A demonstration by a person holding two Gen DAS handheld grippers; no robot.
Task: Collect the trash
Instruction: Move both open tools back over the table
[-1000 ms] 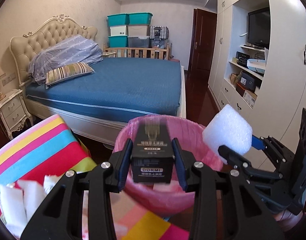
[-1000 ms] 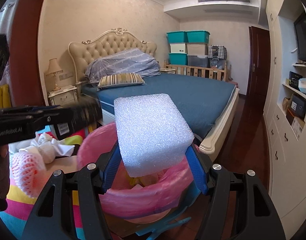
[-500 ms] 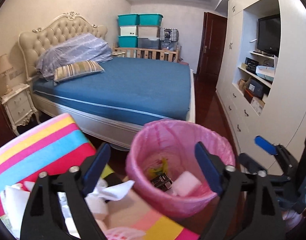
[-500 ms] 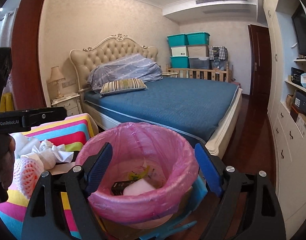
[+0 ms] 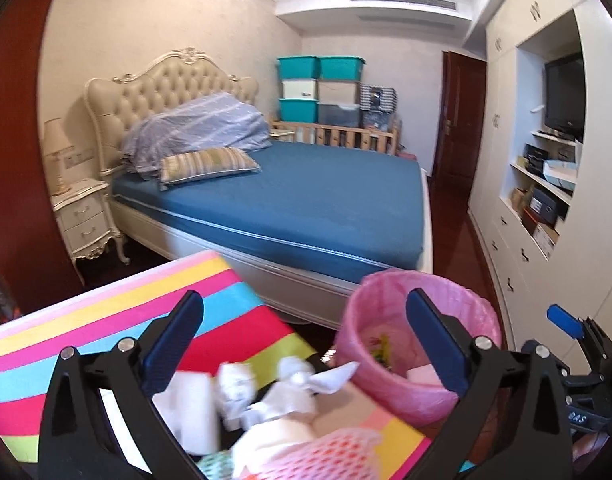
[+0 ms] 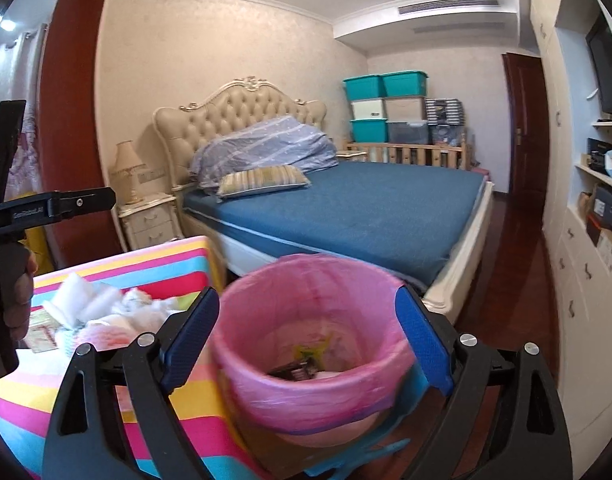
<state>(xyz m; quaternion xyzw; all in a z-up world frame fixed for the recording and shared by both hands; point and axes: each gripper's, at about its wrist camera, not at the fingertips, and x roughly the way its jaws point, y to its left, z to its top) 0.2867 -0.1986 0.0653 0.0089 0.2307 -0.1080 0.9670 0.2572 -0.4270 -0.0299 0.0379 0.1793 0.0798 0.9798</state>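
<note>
Both grippers have their jaws spread and hold nothing. The left gripper (image 5: 304,338) hangs over the crumpled tissues (image 5: 294,384) near the striped counter's (image 5: 106,320) right edge, nearer them than the right gripper (image 6: 307,330), which faces the pink-lined trash bin (image 6: 311,360) beside that edge.

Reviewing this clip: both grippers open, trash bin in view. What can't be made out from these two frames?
- Bin contents, right wrist view: rim and motion blur hide most; only a dark item and a yellow scrap show.
- Trash pile, left wrist view: blurred, cut off by the bottom edge; count unclear.
- Left gripper and right gripper: open, nothing between the fingers.
- Shelf items: too small to identify.
</note>
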